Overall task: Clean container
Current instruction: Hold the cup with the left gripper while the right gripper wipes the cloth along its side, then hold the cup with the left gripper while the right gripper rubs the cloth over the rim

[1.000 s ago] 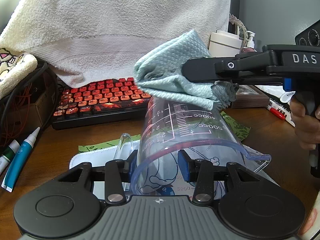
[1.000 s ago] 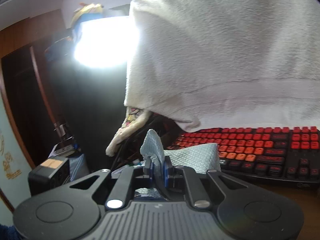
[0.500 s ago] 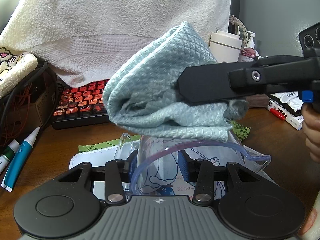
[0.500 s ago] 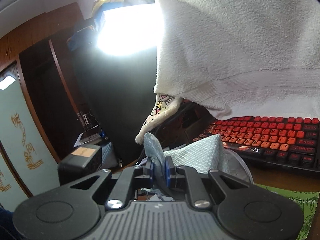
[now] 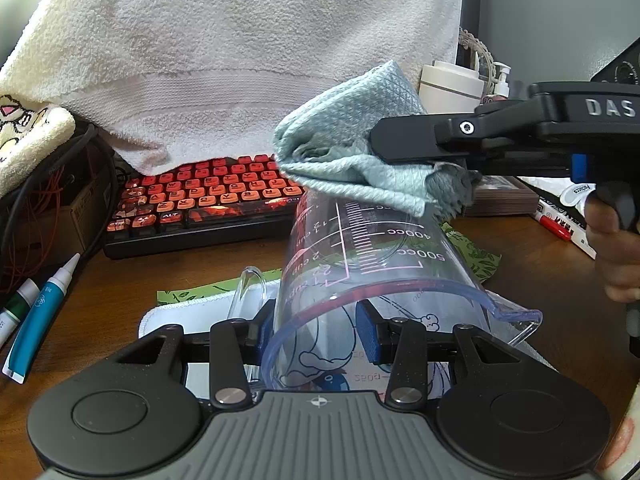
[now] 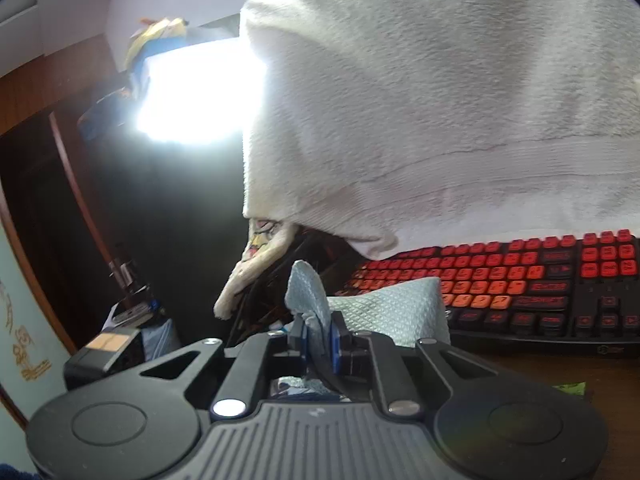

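Note:
A clear plastic measuring cup with pink scale marks lies tilted, its mouth toward the left wrist camera. My left gripper is shut on the cup's wall near the rim, blue pads on both sides of it. My right gripper reaches in from the right, held by a person's hand. It is shut on a folded blue-grey cloth that rests against the cup's far, upper end. In the right wrist view the cloth sticks out between the pads of the right gripper.
A black keyboard with red keys lies behind the cup under a hanging white towel. Tubes and cables sit at the left. A white printed mat lies under the cup. Bottles and boxes stand at the right.
The right gripper brought the cloth toward the cup's mouth half a second ago, then drew it back to the far end. The left gripper and cup stayed still.

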A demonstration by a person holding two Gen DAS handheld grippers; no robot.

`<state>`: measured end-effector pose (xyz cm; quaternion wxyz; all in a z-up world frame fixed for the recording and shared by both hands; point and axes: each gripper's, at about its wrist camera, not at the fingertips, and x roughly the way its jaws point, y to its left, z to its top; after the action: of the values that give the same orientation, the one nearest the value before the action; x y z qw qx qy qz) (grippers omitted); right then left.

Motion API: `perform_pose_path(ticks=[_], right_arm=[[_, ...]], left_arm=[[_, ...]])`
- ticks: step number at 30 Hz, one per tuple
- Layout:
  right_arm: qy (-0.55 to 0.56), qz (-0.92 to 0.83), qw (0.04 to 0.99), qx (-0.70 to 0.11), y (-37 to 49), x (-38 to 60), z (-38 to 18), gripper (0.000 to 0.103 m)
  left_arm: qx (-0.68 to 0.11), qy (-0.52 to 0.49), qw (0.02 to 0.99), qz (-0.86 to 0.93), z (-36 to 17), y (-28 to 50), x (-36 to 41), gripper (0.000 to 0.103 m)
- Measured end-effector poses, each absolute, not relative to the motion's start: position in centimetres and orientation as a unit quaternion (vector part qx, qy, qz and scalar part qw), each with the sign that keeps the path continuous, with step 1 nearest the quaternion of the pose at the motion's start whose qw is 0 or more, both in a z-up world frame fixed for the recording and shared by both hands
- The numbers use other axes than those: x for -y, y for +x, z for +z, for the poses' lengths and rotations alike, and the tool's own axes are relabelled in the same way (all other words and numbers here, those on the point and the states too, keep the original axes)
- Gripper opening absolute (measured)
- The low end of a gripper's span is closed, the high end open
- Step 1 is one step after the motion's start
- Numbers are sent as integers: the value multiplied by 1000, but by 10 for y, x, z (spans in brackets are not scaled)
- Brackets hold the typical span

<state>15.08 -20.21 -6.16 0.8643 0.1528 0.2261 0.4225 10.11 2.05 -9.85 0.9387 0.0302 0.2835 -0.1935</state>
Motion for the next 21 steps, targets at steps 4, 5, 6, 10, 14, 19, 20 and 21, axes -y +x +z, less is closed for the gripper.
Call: perform_pose_path(ticks=[4, 5, 6, 10, 14, 19, 20, 21], right_arm=[[148, 466, 840, -236, 147, 194, -61, 10], [143, 475, 835, -237, 146, 191, -60, 10], [138, 483, 831, -238, 144, 188, -60, 10], [130, 484, 832, -238, 142, 184, -58, 10], [127, 453, 853, -227, 147, 191, -59, 8], [149, 417, 868, -225, 156, 205, -63, 7], [152, 413, 869, -226, 156, 206, -63, 8], [155, 410, 869, -227, 157, 207, -63, 10]], left_arm=[[-284, 30, 939, -193, -98, 101, -20, 42], [-284, 30, 939, -193, -98, 101, -20, 42], [-284, 30, 939, -193, -98, 101, -20, 42], [-283, 31, 939, -193, -98, 100, -19, 42], [-283, 31, 939, -193, -98, 100, -19, 42], [-283, 32, 939, -193, -99, 102, -19, 42], [-283, 32, 939, -193, -99, 102, -19, 42], [-283, 32, 939, -193, -99, 102, -19, 42]])
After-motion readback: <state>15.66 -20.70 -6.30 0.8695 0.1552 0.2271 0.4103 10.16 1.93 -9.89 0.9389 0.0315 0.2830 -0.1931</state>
